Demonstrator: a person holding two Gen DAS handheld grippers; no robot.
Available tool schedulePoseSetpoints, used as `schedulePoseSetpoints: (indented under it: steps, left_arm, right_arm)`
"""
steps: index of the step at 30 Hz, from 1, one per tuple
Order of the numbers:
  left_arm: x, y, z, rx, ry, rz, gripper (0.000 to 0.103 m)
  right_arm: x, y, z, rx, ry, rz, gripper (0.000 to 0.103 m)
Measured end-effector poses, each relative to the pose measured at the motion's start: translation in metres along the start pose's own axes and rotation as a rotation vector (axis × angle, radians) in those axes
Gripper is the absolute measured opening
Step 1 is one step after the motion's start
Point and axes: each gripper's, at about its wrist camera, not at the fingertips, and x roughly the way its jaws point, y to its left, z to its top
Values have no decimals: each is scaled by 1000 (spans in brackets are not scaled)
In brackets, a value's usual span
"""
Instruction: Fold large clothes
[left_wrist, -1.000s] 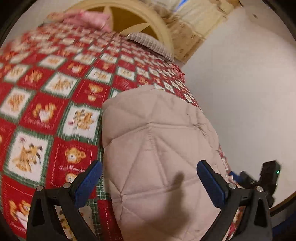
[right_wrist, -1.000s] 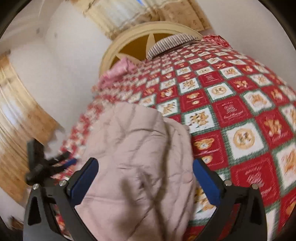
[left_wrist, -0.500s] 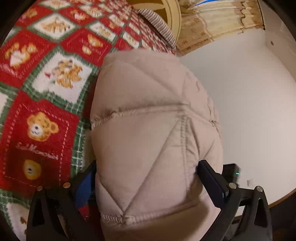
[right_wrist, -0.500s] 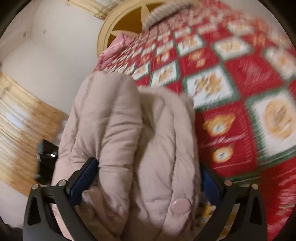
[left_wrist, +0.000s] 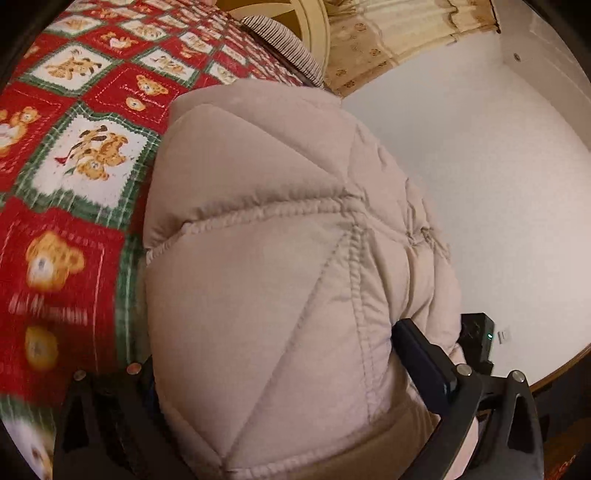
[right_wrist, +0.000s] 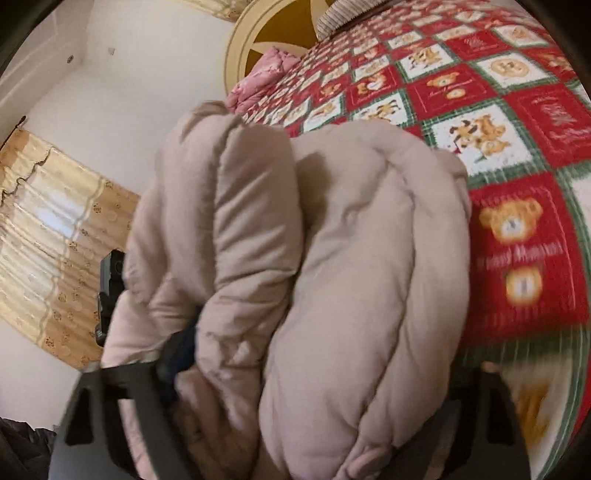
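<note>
A folded beige quilted jacket (left_wrist: 258, 277) lies as a thick bundle near the edge of a bed covered by a red and green teddy-bear blanket (left_wrist: 66, 221). My left gripper (left_wrist: 273, 350) straddles one end of the bundle with its jaws wide; one blue finger (left_wrist: 421, 365) rests against the fabric and the other is hidden behind it. My right gripper (right_wrist: 325, 332) straddles the other end of the jacket (right_wrist: 369, 258). Its jaws are closing on the puffy folds. One blue finger (right_wrist: 181, 354) digs into the fabric, and the other is hidden.
A round cream headboard (left_wrist: 314, 33), a striped pillow (left_wrist: 280, 40) and pink bedding (right_wrist: 266, 74) are at the far end of the bed. A white wall (left_wrist: 480, 166) and a yellow curtain (right_wrist: 55, 240) lie beyond the bed edge beside the jacket.
Both grippers have dropped and pushed forward until the jacket bundle fills the space between their jaws. The right gripper's visible finger has moved inward into the fabric.
</note>
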Motion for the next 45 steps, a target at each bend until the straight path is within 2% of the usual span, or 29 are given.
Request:
schedulePoseSetpoints:
  steps: [3,7,10,13,16,18,21,25,26,28,31,32,34,38,43,45]
  left_arm:
    - [-13,-30,-15,76,33,0,102]
    - [-22,-80,-31,173,53,-56,102]
    - [-10,-145,-41,302,74,-100,102]
    - [17,-204,-54,404,116,-148,102]
    - [56,-250,-61,439,159,-192,102]
    - [93,-278,-70,479,195,-183,102]
    - [150,-306,-87,543,218,-118,102]
    - [216,-315,-113,631,213,75,102]
    - [226,-315,-118,646,210,124,102]
    - [231,-312,-123,636,191,160,102]
    - [239,-305,-132,638,178,213,102]
    - [253,-303,-127,641,170,237,102]
    - [269,-301,-123,652,146,275,102]
    - [280,-305,-132,717,71,338,102]
    - [285,-298,-132,739,44,341,102]
    - [284,-296,-129,722,54,333,102]
  right_arm:
    - [-28,29,-23,-53,-25,-73,60]
    - [-93,56,-56,-80,-121,-94,55]
    - [-150,68,-71,-90,-210,-123,53]
    - [-208,67,-81,-82,-296,-164,52]
    - [-261,51,-87,-50,-382,-248,52]
    - [-287,30,-90,-8,-429,-300,52]
    - [-311,-12,-97,49,-490,-422,52]
    - [-311,-85,-108,173,-512,-558,52]
    - [-308,-104,-112,216,-512,-555,52]
    - [-302,-137,-121,290,-527,-500,52]
    - [-292,-167,-130,339,-540,-437,59]
    - [-288,-174,-130,347,-547,-426,62]
    - [-290,-185,-130,394,-548,-383,65]
    - [-298,-192,-125,407,-532,-390,68]
    - [-314,-174,-141,398,-554,-414,71]
    - [-334,-154,-151,367,-616,-443,71]
